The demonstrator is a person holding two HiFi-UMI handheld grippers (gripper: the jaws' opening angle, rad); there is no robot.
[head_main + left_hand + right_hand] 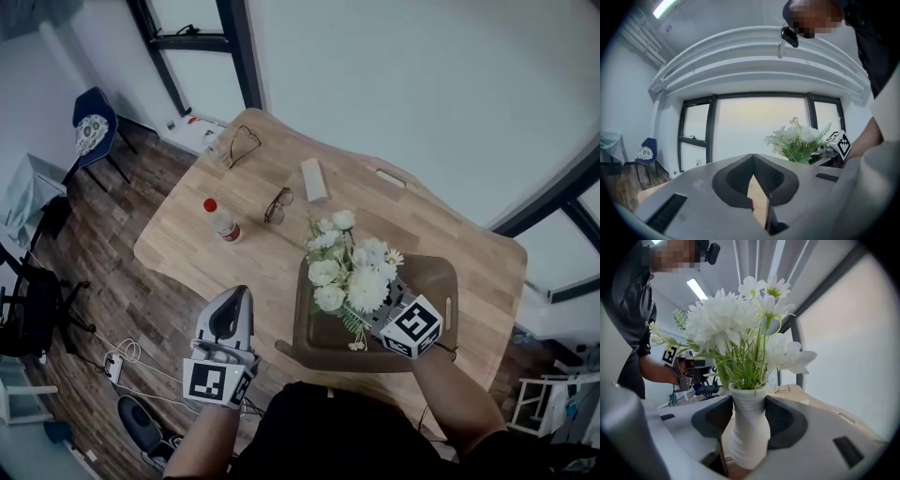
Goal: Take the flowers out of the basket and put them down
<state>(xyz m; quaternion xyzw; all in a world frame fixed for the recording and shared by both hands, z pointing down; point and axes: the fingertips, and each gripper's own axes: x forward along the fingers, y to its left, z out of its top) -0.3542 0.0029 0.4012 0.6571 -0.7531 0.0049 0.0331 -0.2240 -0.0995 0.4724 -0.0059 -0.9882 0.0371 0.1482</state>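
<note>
A bunch of white flowers (352, 272) with green stems stands in a slim white ribbed vase (749, 432). My right gripper (367, 321) is shut on that vase, its pads pressing on both sides of the neck (747, 420). The bunch hangs over the brown basket (441, 274) on the wooden table (187, 246). The blooms (736, 326) fill the upper part of the right gripper view. My left gripper (234, 298) sits over the table's near edge, left of the basket, jaws together with nothing in them (753, 180). From the left gripper view the flowers (799, 140) show at the right.
A bottle with a red cap (223, 220), a pair of glasses (278, 204), a second pair (242, 145) and a white oblong object (314, 180) lie on the table beyond the basket. A blue chair (94, 127) stands far left. Cables (122, 361) lie on the floor.
</note>
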